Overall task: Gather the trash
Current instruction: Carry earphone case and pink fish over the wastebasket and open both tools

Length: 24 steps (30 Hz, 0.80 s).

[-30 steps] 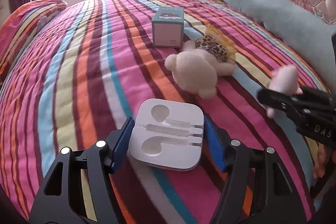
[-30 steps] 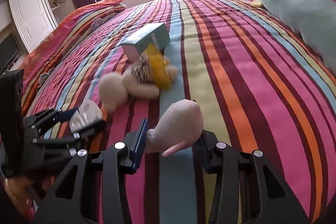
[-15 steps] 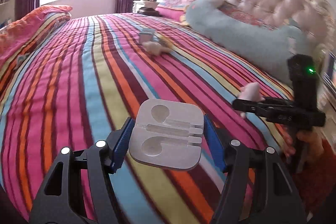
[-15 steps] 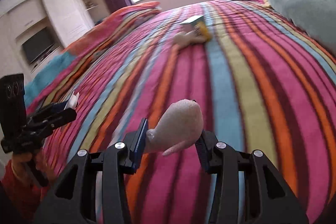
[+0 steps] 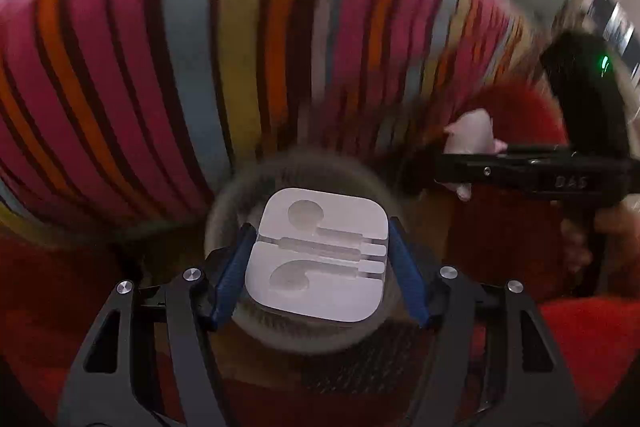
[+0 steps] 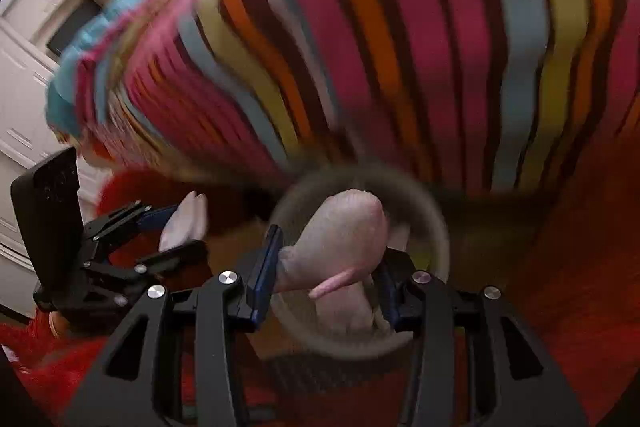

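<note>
Trash held both sides: left gripper clamps white earbud tray, right gripper clamps pink wad. Bin rim blurred at 12 o'clock; early release risks missing.

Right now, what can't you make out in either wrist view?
- Round bin below the left gripper: rim motion-blurred, its inside hidden by the white earphone tray.
- Same bin, right wrist view: contents hidden by the pink plush piece in the right gripper.
- Striped bedspread: smeared in both views; anything on it unreadable.
- Floor: blurred red, partly hidden by gripper frames.
</note>
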Each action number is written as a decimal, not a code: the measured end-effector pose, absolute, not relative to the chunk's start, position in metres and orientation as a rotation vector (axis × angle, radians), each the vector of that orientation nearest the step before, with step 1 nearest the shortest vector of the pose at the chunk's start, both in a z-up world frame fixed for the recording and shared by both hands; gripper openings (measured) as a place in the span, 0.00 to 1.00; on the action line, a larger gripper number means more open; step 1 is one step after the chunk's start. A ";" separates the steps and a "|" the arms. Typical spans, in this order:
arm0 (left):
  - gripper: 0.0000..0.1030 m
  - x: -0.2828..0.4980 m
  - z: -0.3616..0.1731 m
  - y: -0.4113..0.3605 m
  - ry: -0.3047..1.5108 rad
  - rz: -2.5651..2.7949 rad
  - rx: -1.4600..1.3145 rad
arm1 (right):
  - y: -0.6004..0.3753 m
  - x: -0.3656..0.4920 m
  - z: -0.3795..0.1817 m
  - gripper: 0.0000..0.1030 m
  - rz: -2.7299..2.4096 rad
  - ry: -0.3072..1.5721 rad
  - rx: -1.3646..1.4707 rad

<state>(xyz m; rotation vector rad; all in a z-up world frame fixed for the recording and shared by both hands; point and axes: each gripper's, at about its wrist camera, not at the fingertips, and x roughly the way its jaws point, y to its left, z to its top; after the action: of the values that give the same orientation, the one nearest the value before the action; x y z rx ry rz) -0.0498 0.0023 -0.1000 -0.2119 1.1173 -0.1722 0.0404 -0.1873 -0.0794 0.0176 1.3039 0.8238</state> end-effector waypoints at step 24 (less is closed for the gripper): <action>0.87 -0.035 -0.170 -0.007 1.317 -0.135 -0.190 | -0.157 0.032 -0.132 0.70 0.723 1.399 -0.147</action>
<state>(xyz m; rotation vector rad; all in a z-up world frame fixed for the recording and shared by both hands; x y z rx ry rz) -0.0351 -0.0066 -0.1697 -0.1896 1.3168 -0.1349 0.0320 -0.1568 -0.1324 -0.1473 1.3990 0.7227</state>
